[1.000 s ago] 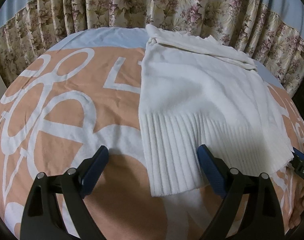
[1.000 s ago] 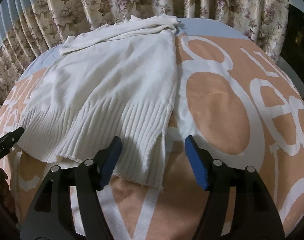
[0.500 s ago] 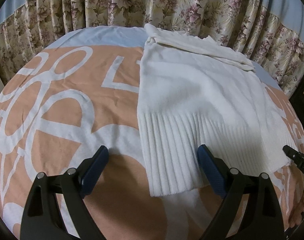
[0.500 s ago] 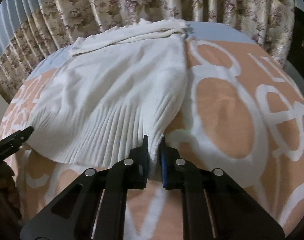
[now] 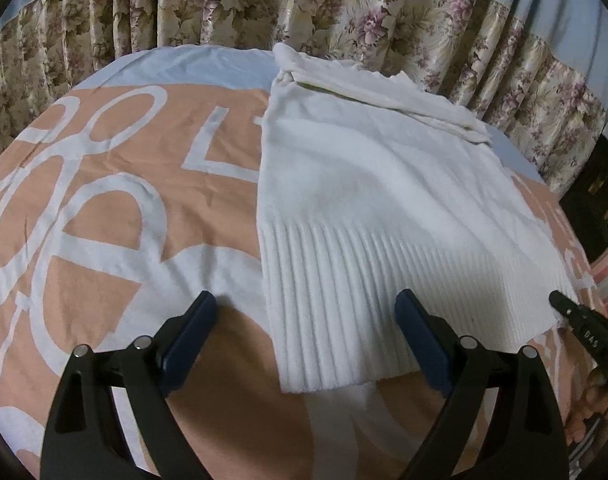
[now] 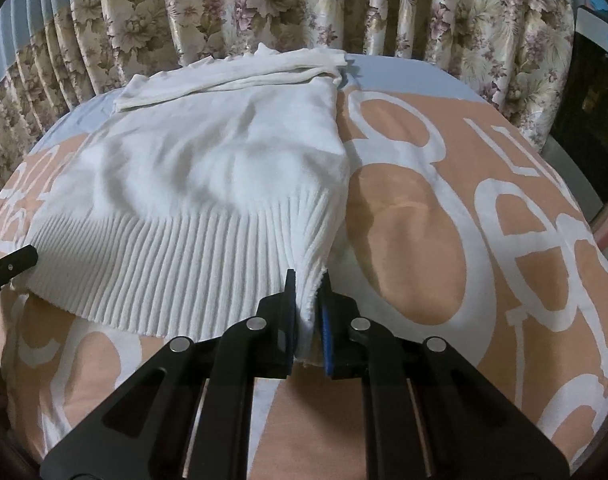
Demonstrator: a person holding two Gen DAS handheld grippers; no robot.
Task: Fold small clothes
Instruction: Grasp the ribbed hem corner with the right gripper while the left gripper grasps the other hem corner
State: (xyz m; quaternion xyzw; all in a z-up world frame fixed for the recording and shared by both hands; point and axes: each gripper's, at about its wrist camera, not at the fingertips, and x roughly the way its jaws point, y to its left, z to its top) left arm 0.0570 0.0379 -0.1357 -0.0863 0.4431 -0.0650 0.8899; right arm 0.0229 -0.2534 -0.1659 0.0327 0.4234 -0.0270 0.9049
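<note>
A white knit sweater (image 5: pixel 367 200) with a ribbed hem lies flat on an orange and white bedspread (image 5: pixel 104 240), its sleeves folded across the far end. My left gripper (image 5: pixel 305 320) is open, its jaws either side of the hem's left corner, just above the cloth. My right gripper (image 6: pixel 307 296) is shut on the hem's right corner, and the sweater (image 6: pixel 208 184) bunches up into it. The right gripper's tip (image 5: pixel 583 328) shows at the right edge of the left wrist view. The left gripper's tip (image 6: pixel 8 268) shows at the left edge of the right wrist view.
Floral curtains (image 5: pixel 343 12) hang close behind the bed's far edge. A dark piece of furniture (image 6: pixel 587 92) stands at the right. The bedspread (image 6: pixel 483 220) stretches wide on both sides of the sweater.
My right gripper went from open to shut on the hem's right corner and has lifted it slightly, so the cloth bunches. My left gripper stayed open in place.
</note>
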